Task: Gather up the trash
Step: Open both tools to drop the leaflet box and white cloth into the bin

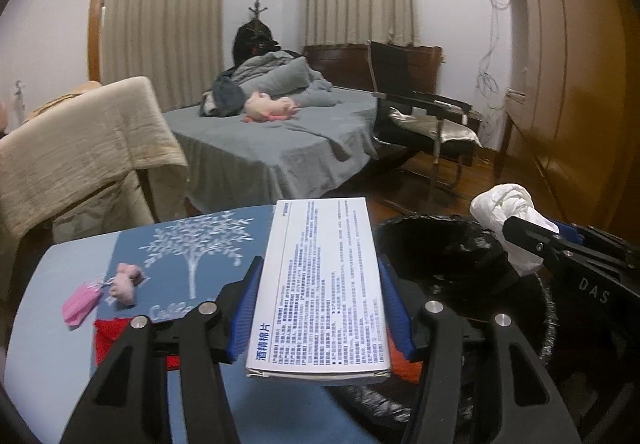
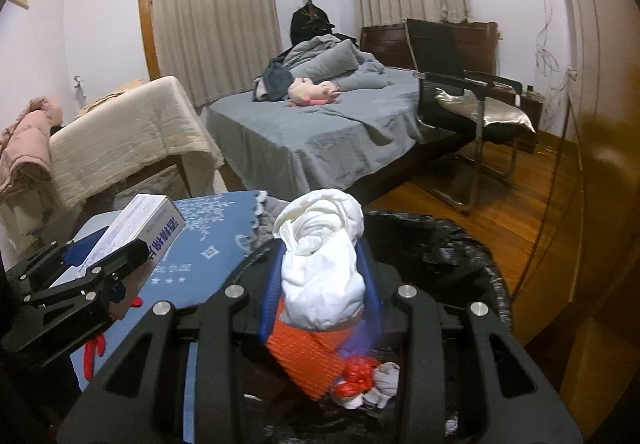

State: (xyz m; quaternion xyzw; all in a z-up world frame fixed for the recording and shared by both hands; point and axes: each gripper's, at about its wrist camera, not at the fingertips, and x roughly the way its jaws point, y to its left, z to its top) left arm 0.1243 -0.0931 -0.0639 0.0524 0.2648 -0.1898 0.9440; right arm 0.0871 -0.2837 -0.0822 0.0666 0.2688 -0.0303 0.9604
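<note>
My left gripper (image 1: 318,298) is shut on a white printed box (image 1: 320,284) and holds it at the edge of the blue table beside the black-lined trash bin (image 1: 424,252). My right gripper (image 2: 322,276) is shut on a crumpled white wad (image 2: 320,264) and holds it over the bin (image 2: 440,244). Inside the bin lie an orange ribbed piece (image 2: 304,360), a red scrap and small white bits. In the right wrist view the left gripper (image 2: 108,264) with the box (image 2: 140,228) shows at the left; in the left wrist view the wad (image 1: 508,220) shows at the right.
On the blue table mat (image 1: 192,240) lie a pink mask (image 1: 80,304), a small pink plush (image 1: 126,282) and a red item (image 1: 110,336). Beyond are a bed (image 2: 320,128), a chair with a beige cover (image 2: 132,136), a black chair (image 2: 472,100) and a wooden wardrobe at the right.
</note>
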